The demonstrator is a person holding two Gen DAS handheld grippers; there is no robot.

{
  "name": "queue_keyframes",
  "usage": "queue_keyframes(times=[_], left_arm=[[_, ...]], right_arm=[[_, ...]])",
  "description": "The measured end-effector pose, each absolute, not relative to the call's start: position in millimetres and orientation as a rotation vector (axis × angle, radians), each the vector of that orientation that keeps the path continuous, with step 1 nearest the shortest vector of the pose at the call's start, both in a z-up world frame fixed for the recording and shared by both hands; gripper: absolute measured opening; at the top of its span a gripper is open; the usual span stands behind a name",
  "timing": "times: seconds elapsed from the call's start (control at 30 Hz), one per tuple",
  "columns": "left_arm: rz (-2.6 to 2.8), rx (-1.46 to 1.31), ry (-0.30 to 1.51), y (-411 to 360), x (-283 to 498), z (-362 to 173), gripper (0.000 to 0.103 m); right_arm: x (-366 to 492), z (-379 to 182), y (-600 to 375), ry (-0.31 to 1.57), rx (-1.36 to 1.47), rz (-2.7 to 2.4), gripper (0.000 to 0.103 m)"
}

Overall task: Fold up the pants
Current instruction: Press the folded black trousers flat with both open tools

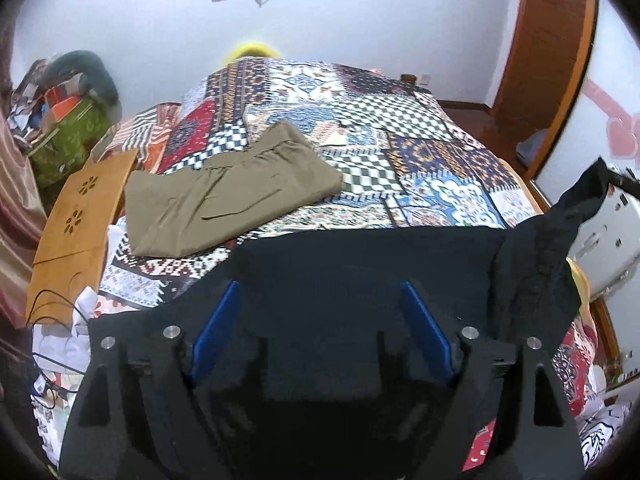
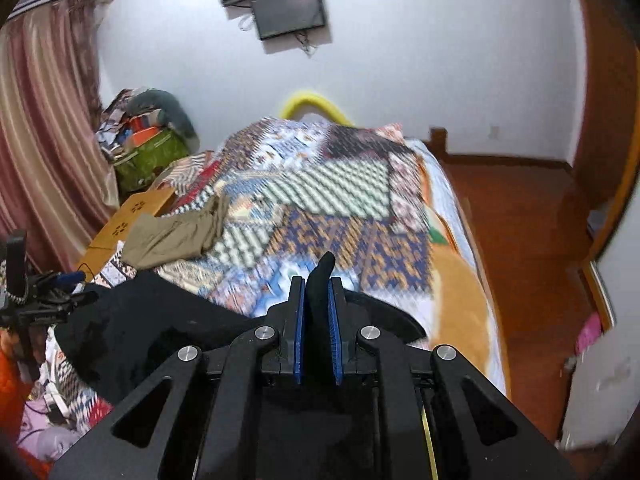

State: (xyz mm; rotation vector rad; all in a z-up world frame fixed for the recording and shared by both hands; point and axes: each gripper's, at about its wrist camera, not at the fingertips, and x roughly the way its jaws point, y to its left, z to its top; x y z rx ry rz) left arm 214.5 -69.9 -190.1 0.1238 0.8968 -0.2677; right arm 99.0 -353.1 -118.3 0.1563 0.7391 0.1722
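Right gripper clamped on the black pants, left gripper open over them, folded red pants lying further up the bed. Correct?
One error: the folded pants further up the bed are khaki, not red, as the left wrist view shows. The rest holds: the right gripper is clamped on the black pants, and the left gripper is open over them.

Soft even indoor light; right view motion-blurred, fisheye edges warped.

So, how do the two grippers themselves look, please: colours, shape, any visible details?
Both look alike. The left gripper and the right gripper have matte black frames with angular struts and cut-out openings, round silver pins at the joints, and flat blue pads lining the jaws. On the right one, a thin yellow strip runs along the frame. No sleeves or hands show.
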Motion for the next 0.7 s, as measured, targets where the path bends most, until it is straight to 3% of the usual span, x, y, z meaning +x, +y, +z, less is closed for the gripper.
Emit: queue_keyframes(times=[0.53, 0.7], left_arm=[[-0.334, 0.196, 1.017, -122, 206, -233, 0.082], [-0.317, 0.196, 1.05, -125, 210, -246, 0.082]], right_arm=[[23, -233, -395, 1.018, 0.337, 0.064, 0.01], [20, -218, -408, 0.996, 0.326, 0.037, 0.025]])
